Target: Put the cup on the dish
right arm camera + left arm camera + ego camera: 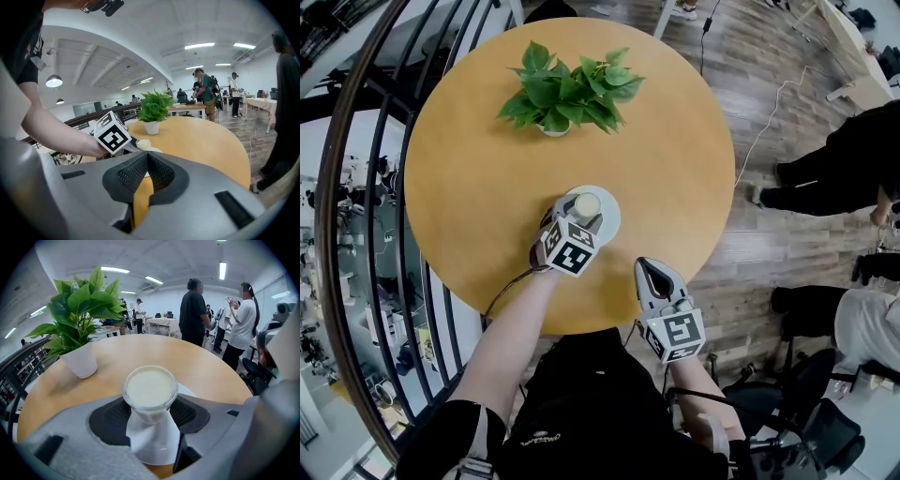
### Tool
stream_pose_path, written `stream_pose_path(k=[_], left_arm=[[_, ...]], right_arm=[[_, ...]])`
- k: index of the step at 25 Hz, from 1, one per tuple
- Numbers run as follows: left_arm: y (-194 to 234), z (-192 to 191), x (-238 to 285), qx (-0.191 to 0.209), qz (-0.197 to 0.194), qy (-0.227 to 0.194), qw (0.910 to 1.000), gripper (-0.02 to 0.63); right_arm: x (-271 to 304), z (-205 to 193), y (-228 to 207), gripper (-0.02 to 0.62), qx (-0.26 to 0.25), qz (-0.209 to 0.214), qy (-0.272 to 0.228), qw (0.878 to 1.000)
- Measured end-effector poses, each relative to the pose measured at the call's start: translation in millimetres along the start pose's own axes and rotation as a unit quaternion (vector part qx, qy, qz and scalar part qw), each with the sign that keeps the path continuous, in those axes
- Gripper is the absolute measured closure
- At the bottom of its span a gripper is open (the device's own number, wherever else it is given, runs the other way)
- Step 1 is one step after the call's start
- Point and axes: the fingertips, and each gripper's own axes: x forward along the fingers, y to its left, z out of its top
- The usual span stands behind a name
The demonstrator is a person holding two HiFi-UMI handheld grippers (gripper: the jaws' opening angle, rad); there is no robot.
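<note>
A clear cup (150, 392) of pale milky liquid sits between the dark pads (112, 416) of my left gripper (151, 414), which press on its sides. Right below the cup lies the white dish (157, 448); I cannot tell if the cup's base touches it. From the head view, the cup (587, 204) and left gripper (579, 214) are over the dish (612, 217) at the middle of the round wooden table (469, 187). My right gripper (650, 270) hangs shut and empty over the table's near edge. From there the cup (143, 144) shows ahead of the right gripper (147, 157).
A potted green plant (567, 94) in a white pot (80, 361) stands at the far side of the table. A dark railing (356, 234) curves along the left. People (834, 169) stand and sit on the wooden floor to the right.
</note>
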Motion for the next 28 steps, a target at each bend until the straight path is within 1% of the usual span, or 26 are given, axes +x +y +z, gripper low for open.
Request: stream_pose_path(k=[6,16,28], left_arm=[[0,-3,-1,0.011,0.007,-0.003,0.9999,0.347],[1,-6,-4,0.004,0.012,-0.010,0.9999,0.346],[3,-5,-3,0.003,0.022,-0.020,0.9996,0.342]], right_arm=[[-1,-2,1,0.598,0.000,0.001,0.002,1.000],[0,-10,7,0.598,-0.002,0.008,0.012,1.000],[-4,-18,8,0.598,0.002,0.006,0.018,1.000]])
